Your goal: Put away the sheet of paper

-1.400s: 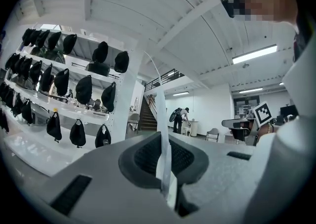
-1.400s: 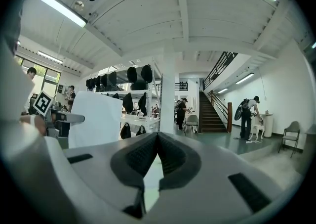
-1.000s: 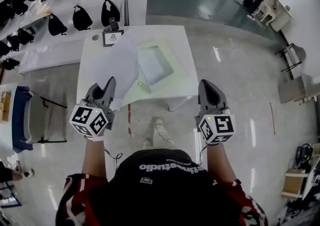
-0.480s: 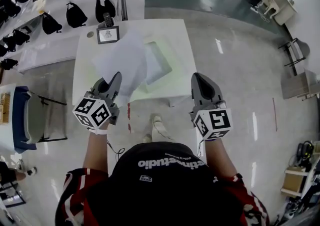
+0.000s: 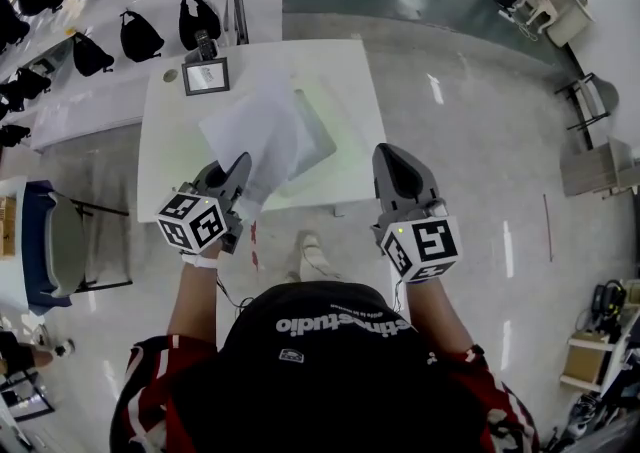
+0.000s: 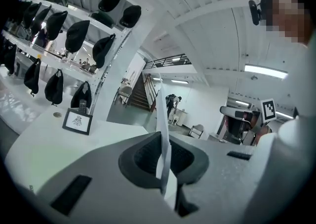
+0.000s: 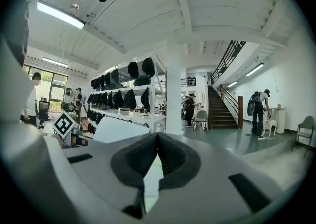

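Left gripper [image 5: 238, 169] clamps thin white paper sheet [image 5: 252, 129] by its edge, centre-left; right gripper [image 5: 392, 159] closed, empty. Risk: floppy sheet slips free.

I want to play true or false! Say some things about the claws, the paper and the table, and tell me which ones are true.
1. The left claw is shut on the sheet of paper. True.
2. The right claw holds some paper too. False: it is shut with nothing in it.
3. A picture frame stands on the table. True.
4. The sheet of paper lies flat on the table. False: the left claw holds it up by its near end.
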Demonstrator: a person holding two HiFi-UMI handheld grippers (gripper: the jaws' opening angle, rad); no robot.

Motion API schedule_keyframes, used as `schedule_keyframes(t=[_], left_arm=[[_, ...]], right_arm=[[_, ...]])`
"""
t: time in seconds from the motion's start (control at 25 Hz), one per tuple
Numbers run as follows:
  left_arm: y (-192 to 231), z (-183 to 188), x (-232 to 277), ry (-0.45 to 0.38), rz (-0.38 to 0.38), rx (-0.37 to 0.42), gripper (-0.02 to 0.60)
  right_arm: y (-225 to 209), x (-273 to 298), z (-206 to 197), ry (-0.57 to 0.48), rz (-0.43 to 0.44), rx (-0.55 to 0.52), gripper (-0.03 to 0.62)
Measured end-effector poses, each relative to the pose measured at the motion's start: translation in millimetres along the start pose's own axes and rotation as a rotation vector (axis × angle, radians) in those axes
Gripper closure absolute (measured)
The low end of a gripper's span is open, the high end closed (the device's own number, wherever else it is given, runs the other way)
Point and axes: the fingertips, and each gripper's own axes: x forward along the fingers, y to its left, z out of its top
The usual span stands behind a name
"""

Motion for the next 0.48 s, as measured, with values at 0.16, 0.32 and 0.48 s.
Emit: schedule_keyframes(t=[0.16,0.32,0.48], left_arm=[[8.8,-15.7,11.5,0.041,0.003,-0.028,0.577],[23.3,-30.0,22.2,0.085,0.008,-0.071,0.577],[38.2,-45.1,29.7,0.128,0.029,-0.090,0.577]], right_arm=[[-3.7,4.9,0.5,-0.002,0.012,0.003,0.591],[-8.1,13.1,-1.0,0.002,0.023,0.014,0.591],[-13.3,19.7,-3.1,0.005,0.027,0.020,0.591]])
